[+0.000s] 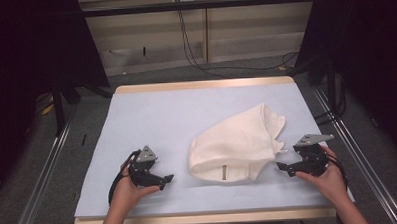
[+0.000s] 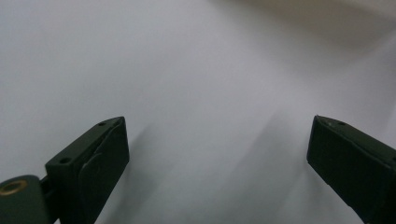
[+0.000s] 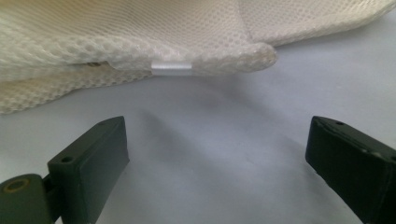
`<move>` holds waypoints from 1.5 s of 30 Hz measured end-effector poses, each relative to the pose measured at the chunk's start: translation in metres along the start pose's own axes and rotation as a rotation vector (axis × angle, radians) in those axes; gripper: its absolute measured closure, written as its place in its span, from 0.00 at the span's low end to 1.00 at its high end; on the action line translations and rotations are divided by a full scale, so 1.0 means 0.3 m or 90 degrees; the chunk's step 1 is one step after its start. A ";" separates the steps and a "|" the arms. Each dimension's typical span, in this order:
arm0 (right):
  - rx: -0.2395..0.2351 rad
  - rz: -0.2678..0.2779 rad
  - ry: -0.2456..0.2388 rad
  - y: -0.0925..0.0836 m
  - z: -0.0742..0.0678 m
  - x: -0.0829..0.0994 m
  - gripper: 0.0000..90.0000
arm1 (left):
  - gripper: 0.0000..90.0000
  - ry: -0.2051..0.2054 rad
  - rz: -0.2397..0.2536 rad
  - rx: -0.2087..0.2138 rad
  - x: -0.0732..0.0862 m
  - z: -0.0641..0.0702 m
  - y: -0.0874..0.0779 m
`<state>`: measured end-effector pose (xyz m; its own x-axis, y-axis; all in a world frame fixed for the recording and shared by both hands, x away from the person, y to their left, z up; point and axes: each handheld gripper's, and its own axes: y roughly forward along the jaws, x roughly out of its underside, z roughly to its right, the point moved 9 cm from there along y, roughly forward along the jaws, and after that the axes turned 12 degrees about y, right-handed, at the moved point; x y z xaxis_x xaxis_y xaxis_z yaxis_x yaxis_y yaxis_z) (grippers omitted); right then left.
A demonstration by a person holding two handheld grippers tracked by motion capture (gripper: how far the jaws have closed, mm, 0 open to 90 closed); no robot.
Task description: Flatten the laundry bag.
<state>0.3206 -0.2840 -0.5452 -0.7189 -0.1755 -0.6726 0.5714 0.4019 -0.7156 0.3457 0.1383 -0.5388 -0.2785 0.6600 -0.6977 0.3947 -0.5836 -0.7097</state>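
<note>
A white mesh bag (image 1: 237, 143) lies crumpled right of the middle of the pale blue table (image 1: 161, 118). My left gripper (image 1: 168, 181) rests low on the table to the bag's left, a short gap away, pointing at it, jaws open and empty (image 2: 217, 154). My right gripper (image 1: 283, 167) sits just off the bag's right edge, open, with nothing between its fingers. In the right gripper view (image 3: 217, 154) the mesh bag (image 3: 140, 42) and a small white tag (image 3: 171, 67) on its hem lie just beyond the open jaws.
The table's wooden rim (image 1: 200, 85) borders the blue surface. Black cables (image 1: 194, 57) trail on the floor behind. Metal rails (image 1: 43, 172) run along both sides of the table. Bare blue surface stretches left and behind the bag.
</note>
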 end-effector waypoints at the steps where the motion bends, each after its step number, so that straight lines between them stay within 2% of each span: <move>1: -0.009 0.005 0.004 -0.007 0.000 -0.005 0.06 | 0.06 -0.003 0.006 0.001 -0.015 0.003 -0.002; 2: -0.015 0.009 0.013 -0.014 -0.001 -0.008 0.06 | 0.06 -0.003 0.012 0.006 -0.029 0.008 -0.003; 6: -0.012 0.004 0.006 -0.029 -0.004 0.002 0.07 | 0.08 0.014 0.017 0.015 -0.076 0.026 0.001; 8: -0.009 -0.005 0.003 -0.037 -0.008 0.011 0.07 | 0.07 0.016 0.004 0.028 -0.089 0.036 0.007; 12: -0.019 -0.009 0.004 -0.052 -0.017 0.024 0.07 | 0.06 0.001 0.012 0.062 -0.133 0.053 0.014; 14: -0.024 -0.015 0.015 -0.068 -0.028 0.032 0.07 | 0.05 0.002 0.015 0.075 -0.165 0.065 0.013; 16: -0.026 -0.017 0.012 -0.078 -0.033 0.033 0.07 | 0.05 0.005 0.017 0.079 -0.178 0.068 0.011; 17: -0.023 -0.016 0.006 -0.099 -0.041 0.034 0.07 | 0.05 0.008 0.027 0.079 -0.211 0.070 0.007; 20: -0.028 -0.018 0.004 -0.118 -0.055 0.038 0.07 | 0.05 0.011 0.032 0.078 -0.245 0.068 0.003; 26: -0.032 -0.020 0.007 -0.127 -0.067 0.042 0.07 | 0.05 0.014 0.023 0.079 -0.270 0.074 0.008; 30: -0.039 -0.012 0.008 -0.129 -0.072 0.034 0.07 | 0.06 0.025 0.019 0.083 -0.291 0.087 0.011; 31: -0.038 -0.012 0.015 -0.131 -0.074 0.033 0.07 | 0.06 0.034 0.013 0.087 -0.306 0.098 0.010; 32: -0.040 -0.011 0.010 -0.131 -0.074 0.031 0.07 | 0.06 0.031 0.019 0.089 -0.316 0.105 0.010; 35: -0.040 -0.014 0.011 -0.130 -0.073 0.033 0.07 | 0.07 0.047 0.012 0.097 -0.333 0.124 0.008; 37: -0.040 -0.012 0.012 -0.125 -0.071 0.031 0.07 | 0.07 0.049 0.015 0.103 -0.343 0.134 0.011; 40: -0.042 -0.016 0.012 -0.120 -0.072 0.032 0.07 | 0.10 0.062 0.019 0.100 -0.353 0.139 0.019; 44: -0.046 -0.012 0.003 -0.116 -0.076 0.023 0.07 | 0.19 0.076 0.007 0.122 -0.356 0.154 0.036; 45: -0.045 -0.013 0.005 -0.116 -0.078 0.022 0.07 | 0.21 0.081 0.012 0.119 -0.363 0.156 0.040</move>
<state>0.2868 -0.2781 -0.5204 -0.7335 -0.1766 -0.6563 0.5274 0.4611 -0.7136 0.3398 0.0373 -0.4759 -0.1548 0.6961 -0.7011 0.2269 -0.6656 -0.7110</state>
